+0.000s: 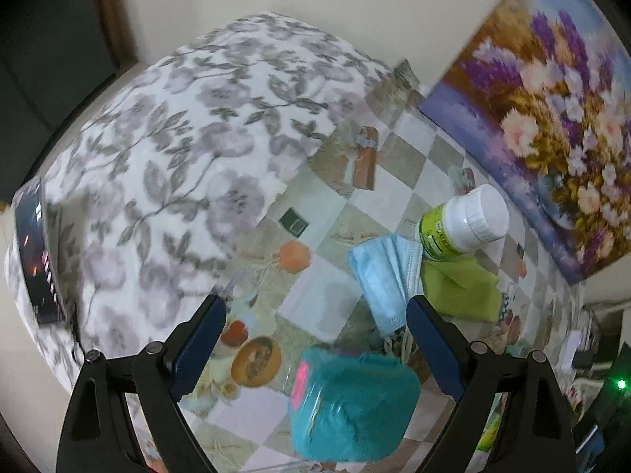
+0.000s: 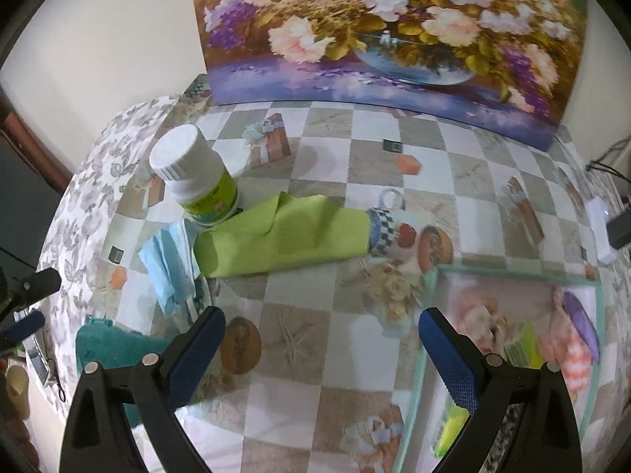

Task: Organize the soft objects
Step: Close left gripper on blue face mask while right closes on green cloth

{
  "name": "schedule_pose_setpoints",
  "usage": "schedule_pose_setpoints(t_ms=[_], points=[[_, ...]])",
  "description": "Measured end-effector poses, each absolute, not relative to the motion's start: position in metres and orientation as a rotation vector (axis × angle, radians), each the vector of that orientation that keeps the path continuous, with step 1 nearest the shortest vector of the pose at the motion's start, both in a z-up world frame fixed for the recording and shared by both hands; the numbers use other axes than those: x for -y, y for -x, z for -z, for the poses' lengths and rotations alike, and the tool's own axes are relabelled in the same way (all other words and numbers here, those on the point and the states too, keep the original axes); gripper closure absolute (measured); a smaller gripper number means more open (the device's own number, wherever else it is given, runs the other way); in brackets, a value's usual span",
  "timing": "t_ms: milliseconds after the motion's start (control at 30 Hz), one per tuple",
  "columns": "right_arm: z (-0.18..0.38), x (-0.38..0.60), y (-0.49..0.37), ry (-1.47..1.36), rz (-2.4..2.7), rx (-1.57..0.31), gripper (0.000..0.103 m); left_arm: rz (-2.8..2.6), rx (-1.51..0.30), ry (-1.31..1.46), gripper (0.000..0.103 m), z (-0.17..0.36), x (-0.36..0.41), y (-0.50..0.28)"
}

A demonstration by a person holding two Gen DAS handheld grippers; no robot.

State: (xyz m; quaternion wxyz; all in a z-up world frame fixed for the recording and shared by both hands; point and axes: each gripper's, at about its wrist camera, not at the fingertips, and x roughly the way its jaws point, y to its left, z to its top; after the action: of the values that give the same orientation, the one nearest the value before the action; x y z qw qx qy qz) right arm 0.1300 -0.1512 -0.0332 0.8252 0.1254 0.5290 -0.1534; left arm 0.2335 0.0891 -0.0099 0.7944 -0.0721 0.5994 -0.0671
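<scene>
A teal fuzzy block wrapped in plastic [image 1: 353,404] lies on the table just below and between my left gripper's [image 1: 315,315] open fingers; nothing is held. Past it lie blue face masks [image 1: 384,276] and a folded green cloth [image 1: 463,285]. In the right wrist view the green cloth [image 2: 284,232] lies mid-table, the masks [image 2: 169,264] to its left, the teal block [image 2: 114,349] at lower left. My right gripper [image 2: 321,329] is open and empty above the tablecloth. A clear box with a teal rim [image 2: 516,283] holding soft items sits at the right.
A white-capped green bottle [image 1: 461,224] stands by the cloth, also in the right wrist view [image 2: 197,175]. A flower painting [image 2: 394,27] leans on the wall behind. A floral blanket-covered surface [image 1: 177,165] lies left. The checkered tablecloth [image 2: 307,335] covers the table.
</scene>
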Motion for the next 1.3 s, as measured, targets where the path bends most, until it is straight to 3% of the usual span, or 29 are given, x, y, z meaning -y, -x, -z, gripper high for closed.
schedule_pose_setpoints(t_ms=[500, 1067, 1167, 1267, 1300], points=[[0.086, 0.189, -0.202, -0.345, 0.215, -1.218, 0.003, 0.277, -1.593, 0.036, 0.01, 0.08, -0.039, -0.3], [0.114, 0.167, -0.231, -0.34, 0.093, -1.266, 0.004, 0.258, -1.68, -0.047, 0.01, 0.114, -0.004, -0.312], [0.114, 0.155, -0.233, -0.284, 0.098, -1.254, 0.013, 0.245, -1.675, -0.067, 0.018, 0.117, 0.001, -0.312], [0.113, 0.144, -0.235, -0.221, 0.103, -1.242, 0.028, 0.229, -1.668, -0.098, 0.03, 0.12, 0.007, -0.313], [0.113, 0.141, -0.235, -0.2, 0.102, -1.235, 0.037, 0.229, -1.662, -0.102, 0.033, 0.119, 0.009, -0.314]])
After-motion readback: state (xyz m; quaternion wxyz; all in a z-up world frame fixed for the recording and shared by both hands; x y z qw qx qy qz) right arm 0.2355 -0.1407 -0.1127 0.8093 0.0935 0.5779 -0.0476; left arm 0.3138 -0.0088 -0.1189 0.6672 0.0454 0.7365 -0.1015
